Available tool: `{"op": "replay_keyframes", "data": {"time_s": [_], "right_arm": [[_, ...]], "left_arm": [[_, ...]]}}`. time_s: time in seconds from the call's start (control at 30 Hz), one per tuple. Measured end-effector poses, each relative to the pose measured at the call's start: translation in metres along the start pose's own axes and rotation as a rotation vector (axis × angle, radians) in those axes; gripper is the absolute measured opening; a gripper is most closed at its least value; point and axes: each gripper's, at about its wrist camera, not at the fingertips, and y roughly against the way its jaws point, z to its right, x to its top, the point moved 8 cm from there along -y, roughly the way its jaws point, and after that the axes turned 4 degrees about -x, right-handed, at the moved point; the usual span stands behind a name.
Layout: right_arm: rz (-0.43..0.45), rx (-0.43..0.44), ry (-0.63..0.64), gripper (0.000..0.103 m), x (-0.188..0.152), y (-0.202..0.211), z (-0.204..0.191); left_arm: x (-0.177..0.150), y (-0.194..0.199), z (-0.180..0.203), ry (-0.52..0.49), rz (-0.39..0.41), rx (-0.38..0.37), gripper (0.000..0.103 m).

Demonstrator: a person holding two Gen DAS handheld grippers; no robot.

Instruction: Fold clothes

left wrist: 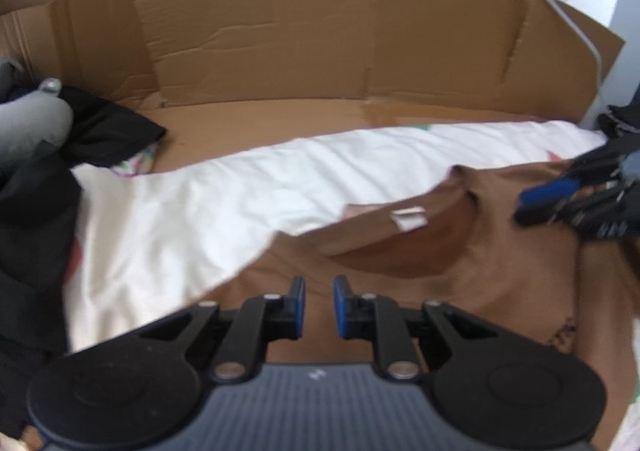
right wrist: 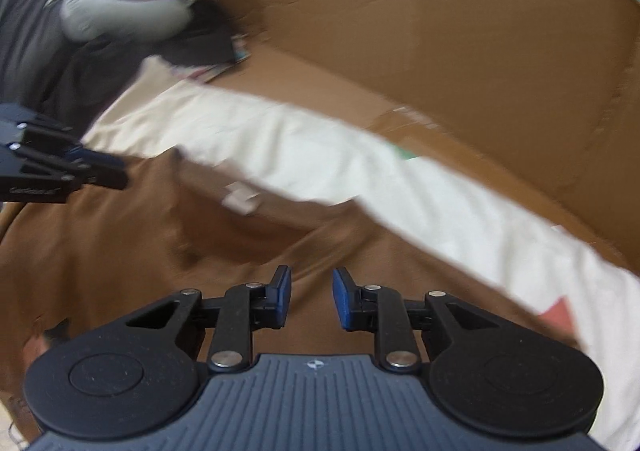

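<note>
A brown garment [left wrist: 500,271] lies spread on a white sheet [left wrist: 240,191], collar and white neck label [left wrist: 408,219] facing up. It also shows in the right wrist view [right wrist: 120,251], with its label [right wrist: 240,201]. My left gripper [left wrist: 319,305] hovers over the garment's near part, jaws a little apart, nothing between them. My right gripper [right wrist: 311,297] is likewise open and empty above the cloth. Each gripper shows in the other's view: the right one [left wrist: 560,199] at the right edge, the left one [right wrist: 80,167] at the left edge.
Flattened cardboard [left wrist: 280,51] covers the surface and stands as a wall behind the sheet. Dark clothes [left wrist: 100,127] and a grey pillow [left wrist: 32,127] are piled at the left, also seen in the right wrist view [right wrist: 120,11].
</note>
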Motion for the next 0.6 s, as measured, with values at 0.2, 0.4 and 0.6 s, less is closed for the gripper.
{"op": "replay_keyframes", "data": {"time_s": [0.2,0.4,0.6], "right_arm": [[-0.069,0.021,0.028,0.031,-0.017,-0.025,-0.032],[-0.041,0.029,-0.001,0.031,-0.004,-0.036,-0.035],[-0.012,0.029,-0.035,0.033,0.005,-0.022,-0.030]], "left_arm": [[-0.024,-0.004,0.032,-0.017,-0.042,-0.105,0.017],[-0.036,-0.012,0.053,-0.042,-0.060,-0.168,0.017],[-0.037,-0.021,0.056,-0.034,-0.061,-0.127,0.017]]}}
